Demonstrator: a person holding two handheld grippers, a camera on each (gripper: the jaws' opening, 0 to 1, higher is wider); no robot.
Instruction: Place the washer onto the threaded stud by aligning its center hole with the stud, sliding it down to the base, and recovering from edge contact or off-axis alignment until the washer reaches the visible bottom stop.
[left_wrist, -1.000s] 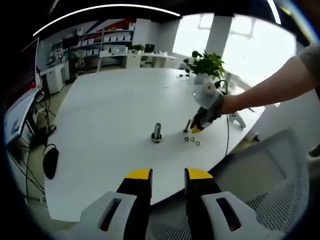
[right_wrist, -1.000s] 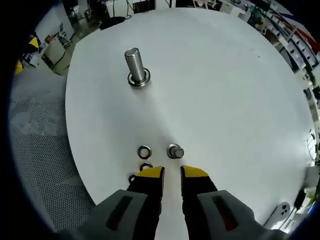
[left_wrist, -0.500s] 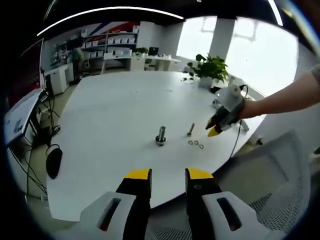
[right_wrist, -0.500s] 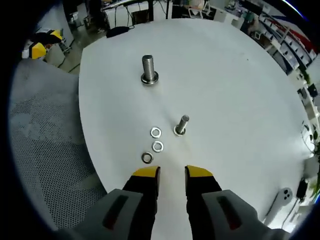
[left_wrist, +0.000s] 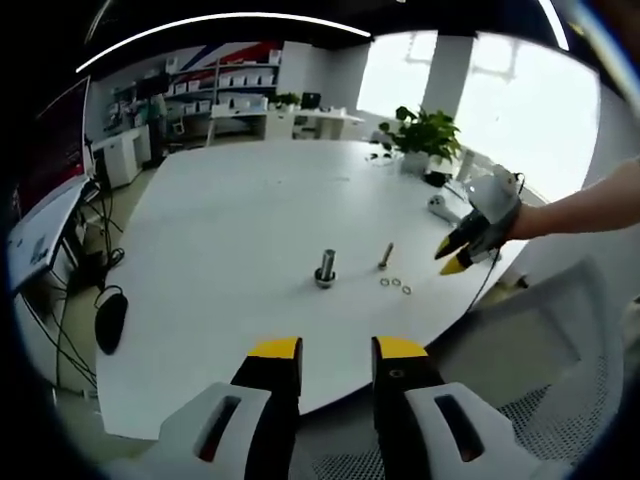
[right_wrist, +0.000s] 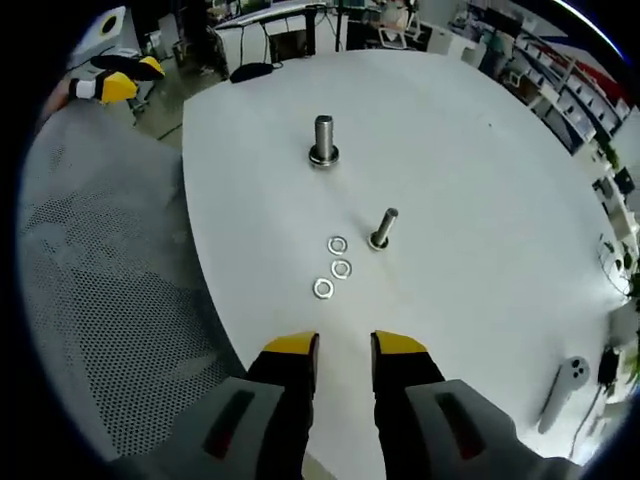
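Washers: three loose washers (right_wrist: 336, 268) lie flat on the white table (right_wrist: 480, 200), close together in a short row, just beside the slim stud at its 8 o'clock in the right gripper view. None is lifted; none is on a stud.
Slim stud: small threaded stud (right_wrist: 382, 228) stands upright, shaft bare; whether a washer already sits at its base I cannot tell.
Large stud: thicker stud (right_wrist: 322, 140) stands upright farther on, at 12 o'clock from the washers, with a ring at its foot that reads as a washer or its own flange.
Right gripper: right gripper (right_wrist: 343, 345) hangs above the table edge with a narrow gap between the yellow tips and nothing in it. From the left gripper view it sits at 3 o'clock (left_wrist: 462, 256), off the table rim.
Change: one second ago the tips were right over the washers; the studs and washers now look smaller and farther, so the gripper has pulled up and back without a washer.
Meaning: judged as a retreat or reset; the pick is not yet made and the placing has not begun.
Left gripper: left gripper (left_wrist: 336, 350) held well back near the table edge, tips slightly apart, empty.
Surroundings: mesh chair (right_wrist: 110, 300) at 9 o'clock; a white controller (right_wrist: 558, 388) at 4 o'clock.
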